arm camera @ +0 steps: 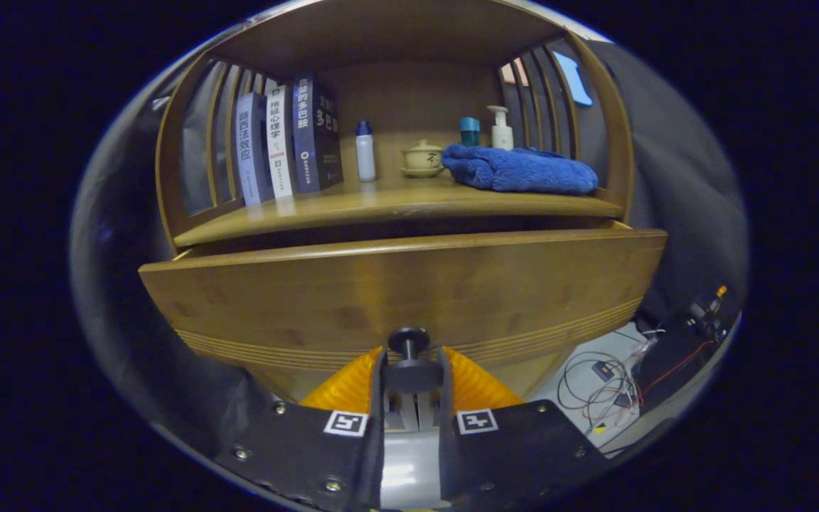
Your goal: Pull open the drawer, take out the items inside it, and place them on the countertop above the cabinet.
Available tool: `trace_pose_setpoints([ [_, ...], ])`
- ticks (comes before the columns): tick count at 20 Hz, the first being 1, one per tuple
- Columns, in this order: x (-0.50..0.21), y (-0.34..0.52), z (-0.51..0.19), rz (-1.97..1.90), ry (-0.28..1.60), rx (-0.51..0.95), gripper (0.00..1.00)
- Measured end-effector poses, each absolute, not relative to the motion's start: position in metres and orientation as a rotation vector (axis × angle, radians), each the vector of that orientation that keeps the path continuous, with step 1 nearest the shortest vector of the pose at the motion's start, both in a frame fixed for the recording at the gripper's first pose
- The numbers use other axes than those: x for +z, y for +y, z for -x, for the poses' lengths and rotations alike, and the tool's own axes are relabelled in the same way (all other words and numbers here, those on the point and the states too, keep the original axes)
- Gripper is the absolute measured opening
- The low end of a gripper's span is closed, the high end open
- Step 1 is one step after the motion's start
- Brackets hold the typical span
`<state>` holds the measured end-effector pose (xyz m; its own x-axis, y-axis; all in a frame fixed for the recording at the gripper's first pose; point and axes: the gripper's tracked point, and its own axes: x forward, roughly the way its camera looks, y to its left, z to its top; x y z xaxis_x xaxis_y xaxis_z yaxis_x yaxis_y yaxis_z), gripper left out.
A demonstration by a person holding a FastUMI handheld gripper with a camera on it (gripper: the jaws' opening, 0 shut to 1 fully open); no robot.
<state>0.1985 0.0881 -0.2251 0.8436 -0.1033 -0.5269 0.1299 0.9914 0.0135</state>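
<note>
Drawer (pixel 402 291) drawn partly out from under countertop (pixel 395 205), its knob (pixel 409 341) pinched between both fingers of gripper (pixel 411 371). On countertop at 12 o'clock from knob: blue towel (pixel 520 169), lidded cup (pixel 422 157), white bottle (pixel 365 151). Books (pixel 285 139) upright toward 11 o'clock. Pump bottle (pixel 500 128) behind towel.

Wooden drawer (pixel 402 284), broad curved front with grooved lower band, pulled partly out beneath the countertop (pixel 395 203), dark round knob (pixel 409 340) low at centre, contents hidden.
</note>
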Motion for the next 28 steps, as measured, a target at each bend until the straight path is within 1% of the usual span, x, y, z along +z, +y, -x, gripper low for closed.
trace_pose_setpoints([
  [8,-0.224,0.079,-0.099,0.04,0.682,-0.176,0.32],
  [11,-0.225,0.072,-0.07,0.035,0.691,-0.193,0.32],
  [19,-0.225,0.075,-0.063,0.024,0.683,-0.176,0.32],
  [20,-0.224,0.075,-0.063,0.029,0.676,-0.17,0.34],
  [21,-0.224,0.076,-0.062,0.031,0.673,-0.163,0.39],
  [22,-0.225,0.079,-0.06,0.027,0.672,-0.144,0.39],
  [23,-0.225,0.084,-0.06,0.02,0.671,-0.124,0.45],
  [26,-0.212,0.083,-0.052,0.014,0.642,-0.117,0.56],
  [28,-0.192,0.087,-0.047,0.008,0.595,-0.099,0.56],
])
